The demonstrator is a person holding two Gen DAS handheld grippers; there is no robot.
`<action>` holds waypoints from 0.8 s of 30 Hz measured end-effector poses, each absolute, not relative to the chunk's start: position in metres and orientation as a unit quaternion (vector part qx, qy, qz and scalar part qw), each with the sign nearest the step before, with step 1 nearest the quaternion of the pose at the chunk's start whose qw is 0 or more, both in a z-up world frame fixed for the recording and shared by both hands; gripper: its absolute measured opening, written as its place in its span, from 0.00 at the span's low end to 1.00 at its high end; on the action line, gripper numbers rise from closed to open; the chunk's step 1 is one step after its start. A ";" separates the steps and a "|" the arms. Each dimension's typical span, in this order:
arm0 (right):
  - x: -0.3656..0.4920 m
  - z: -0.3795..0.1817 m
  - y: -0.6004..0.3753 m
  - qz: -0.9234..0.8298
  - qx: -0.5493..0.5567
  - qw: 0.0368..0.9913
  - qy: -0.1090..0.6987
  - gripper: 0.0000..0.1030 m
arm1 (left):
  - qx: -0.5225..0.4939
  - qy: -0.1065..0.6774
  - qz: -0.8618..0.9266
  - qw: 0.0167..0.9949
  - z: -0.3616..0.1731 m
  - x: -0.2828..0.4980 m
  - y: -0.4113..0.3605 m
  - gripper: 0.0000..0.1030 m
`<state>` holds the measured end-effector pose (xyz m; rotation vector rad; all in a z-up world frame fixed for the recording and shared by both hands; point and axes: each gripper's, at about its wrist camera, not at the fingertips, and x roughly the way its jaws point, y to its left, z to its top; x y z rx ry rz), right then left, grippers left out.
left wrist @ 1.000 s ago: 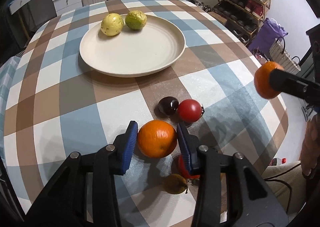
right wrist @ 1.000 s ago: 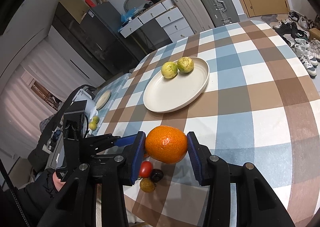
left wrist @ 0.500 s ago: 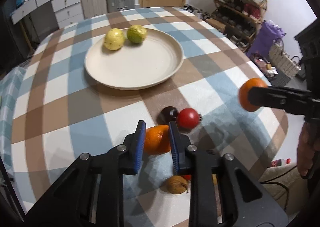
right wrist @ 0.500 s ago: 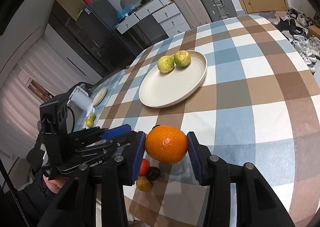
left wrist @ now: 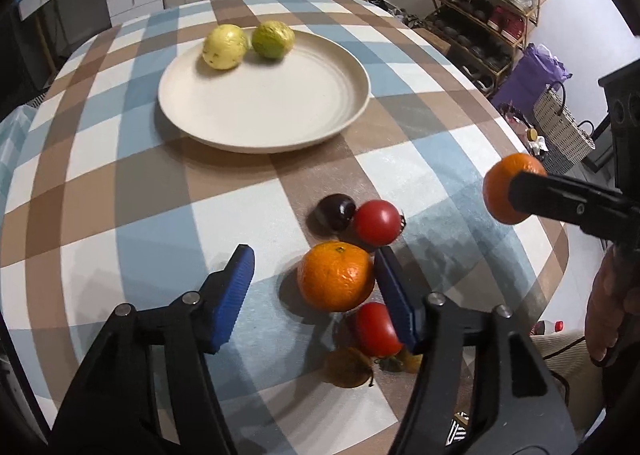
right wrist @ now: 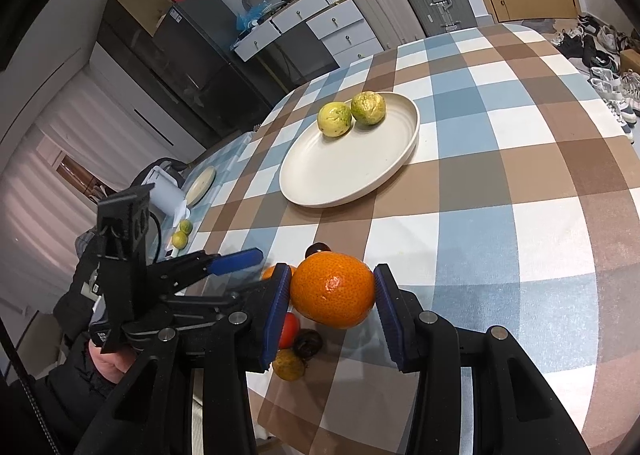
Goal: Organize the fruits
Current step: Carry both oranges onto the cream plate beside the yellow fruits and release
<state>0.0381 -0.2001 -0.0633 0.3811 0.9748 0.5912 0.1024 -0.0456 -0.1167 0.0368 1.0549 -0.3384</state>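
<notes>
My left gripper (left wrist: 314, 259) hovers low over the checked table, its jaws opening. An orange (left wrist: 336, 281) lies on the cloth between them, against the right pad and clear of the left one. Around it lie two red tomatoes (left wrist: 377, 222) (left wrist: 376, 329), a dark plum (left wrist: 335, 211) and a brownish fruit (left wrist: 348, 367). My right gripper (right wrist: 332, 287) is shut on a second orange (right wrist: 332, 289), held in the air above the table's near edge. Further back, the cream plate (left wrist: 272, 111) holds a yellow guava (left wrist: 224, 47) and a green guava (left wrist: 274, 39).
The round table's edge (left wrist: 556, 239) drops off on the right, with a shoe rack (left wrist: 492, 27) and bags beyond. In the right wrist view, a side surface beyond the table holds a small plate (right wrist: 200, 186), limes (right wrist: 180, 239) and a white appliance (right wrist: 166, 191).
My left gripper's jaws pinched nearly together at the orange half a second ago and have now spread wide, with the orange lying between them. The right gripper keeps its orange.
</notes>
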 end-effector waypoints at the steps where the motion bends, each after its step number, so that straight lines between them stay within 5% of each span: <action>1: 0.038 -0.063 -0.200 0.279 0.180 0.825 0.458 0.42 | 0.021 0.503 -0.163 0.848 -0.119 0.103 -0.048 0.58; 6: 0.036 -0.061 -0.200 0.283 0.180 0.825 0.455 0.42 | 0.023 0.518 -0.176 0.837 -0.127 0.103 -0.055 0.37; 24: 0.064 -0.050 -0.180 0.295 0.168 0.827 0.448 0.42 | -0.030 0.466 -0.153 0.871 -0.067 0.139 -0.006 0.36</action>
